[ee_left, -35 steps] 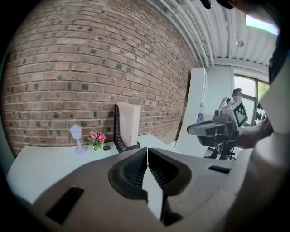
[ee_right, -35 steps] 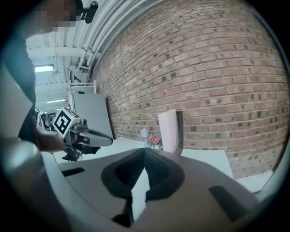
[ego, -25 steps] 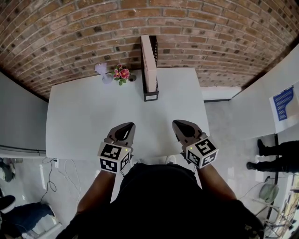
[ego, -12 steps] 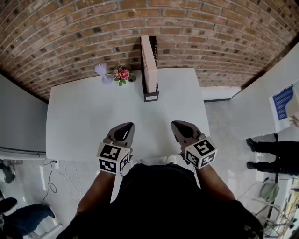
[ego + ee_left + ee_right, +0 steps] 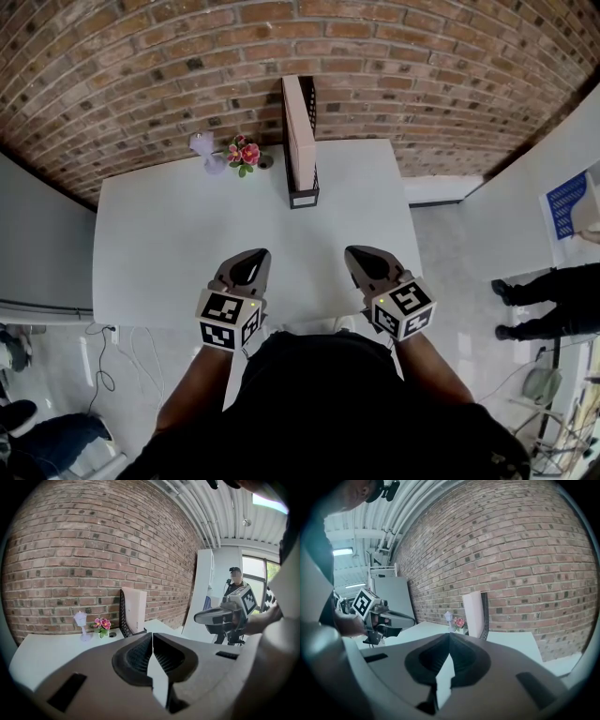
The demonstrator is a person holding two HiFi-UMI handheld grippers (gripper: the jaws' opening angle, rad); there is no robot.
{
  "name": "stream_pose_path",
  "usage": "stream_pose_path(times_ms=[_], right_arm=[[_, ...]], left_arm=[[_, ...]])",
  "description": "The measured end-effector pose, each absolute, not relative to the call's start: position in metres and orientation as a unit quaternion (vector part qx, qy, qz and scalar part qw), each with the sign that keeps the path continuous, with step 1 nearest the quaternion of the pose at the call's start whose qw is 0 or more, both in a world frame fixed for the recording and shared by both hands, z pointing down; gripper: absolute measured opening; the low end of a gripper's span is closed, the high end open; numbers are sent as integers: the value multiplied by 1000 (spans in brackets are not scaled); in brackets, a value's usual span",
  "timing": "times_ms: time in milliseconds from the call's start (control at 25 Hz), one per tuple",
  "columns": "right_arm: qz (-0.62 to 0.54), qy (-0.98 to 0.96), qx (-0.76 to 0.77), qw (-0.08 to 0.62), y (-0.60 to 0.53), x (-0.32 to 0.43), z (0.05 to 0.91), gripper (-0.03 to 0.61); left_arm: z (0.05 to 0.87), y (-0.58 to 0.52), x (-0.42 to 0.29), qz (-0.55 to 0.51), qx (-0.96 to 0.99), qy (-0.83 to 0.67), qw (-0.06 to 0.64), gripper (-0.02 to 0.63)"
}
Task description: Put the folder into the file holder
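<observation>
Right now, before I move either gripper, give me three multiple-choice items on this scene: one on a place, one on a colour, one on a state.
1. Where does the file holder stand?
A) at the table's far edge, by the brick wall
B) at the near edge, between the grippers
C) on the floor

2. What colour are the blooms of the flowers?
A) blue
B) pink
C) yellow

3. How do the jaws of the left gripper and right gripper stand?
A) both together, with nothing between them
B) the left closed on the folder
C) both wide apart

Answers:
1 A: the head view shows the holder at the far edge of the table, next to the brick wall.
2 B: the blooms show pink beside the holder.
3 A: each gripper view shows its jaws meeting; the folder stands in the holder.
</observation>
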State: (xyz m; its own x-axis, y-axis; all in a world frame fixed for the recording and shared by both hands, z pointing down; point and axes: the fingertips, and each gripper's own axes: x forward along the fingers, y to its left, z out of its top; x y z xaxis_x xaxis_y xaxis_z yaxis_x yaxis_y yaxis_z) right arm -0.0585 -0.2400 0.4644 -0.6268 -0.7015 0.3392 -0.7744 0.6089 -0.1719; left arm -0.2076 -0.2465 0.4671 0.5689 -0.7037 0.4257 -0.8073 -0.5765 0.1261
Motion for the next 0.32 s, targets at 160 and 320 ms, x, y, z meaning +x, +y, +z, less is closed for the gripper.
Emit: stream_pose_path(times_ms=[160, 320], right_arm=[[154, -889, 414, 122, -240, -59, 468, 3], [155, -890, 411, 123, -241, -60, 469, 3]], left_arm=[[469, -246, -206, 169, 873, -430, 155, 6], [471, -247, -205, 172, 874, -428, 156, 6]])
